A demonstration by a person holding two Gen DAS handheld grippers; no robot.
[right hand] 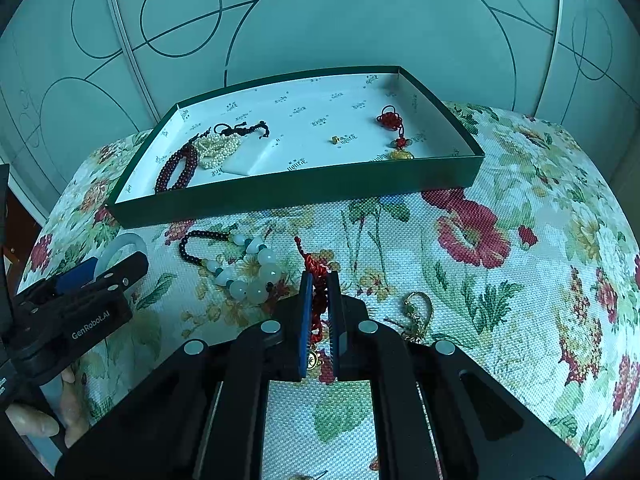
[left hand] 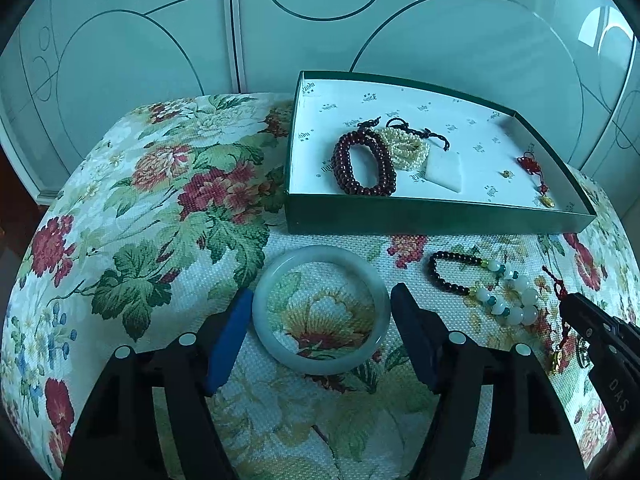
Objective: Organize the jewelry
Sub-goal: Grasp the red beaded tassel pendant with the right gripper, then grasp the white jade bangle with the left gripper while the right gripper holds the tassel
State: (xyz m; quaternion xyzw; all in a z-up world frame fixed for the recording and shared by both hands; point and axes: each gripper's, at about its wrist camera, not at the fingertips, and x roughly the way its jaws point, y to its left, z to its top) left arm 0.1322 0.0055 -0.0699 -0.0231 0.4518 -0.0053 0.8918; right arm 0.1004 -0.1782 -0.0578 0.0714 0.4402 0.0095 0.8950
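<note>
A pale jade bangle (left hand: pixel 320 307) lies flat on the floral cloth between the open fingers of my left gripper (left hand: pixel 321 312), one finger on each side of it. My right gripper (right hand: pixel 319 280) is shut on a red knotted cord charm (right hand: pixel 316 268) with a gold pendant (right hand: pixel 312 358); it also shows at the right of the left wrist view (left hand: pixel 576 320). A dark and white bead bracelet (left hand: pixel 486 286) (right hand: pixel 244 268) lies between the two grippers. The green tray (left hand: pixel 436 216) (right hand: pixel 296 196) holds a dark red bead bracelet (left hand: pixel 364 164), a pearl strand (left hand: pixel 404 148), a white pendant (left hand: pixel 444 172) and a red knot charm (right hand: pixel 394 126).
A small gold bit (right hand: pixel 335 140) lies in the middle of the tray. A gold chain piece (right hand: pixel 418 312) lies on the cloth right of my right gripper. The cushion's edges drop off at left and right; patterned glass doors (left hand: pixel 160 40) stand behind.
</note>
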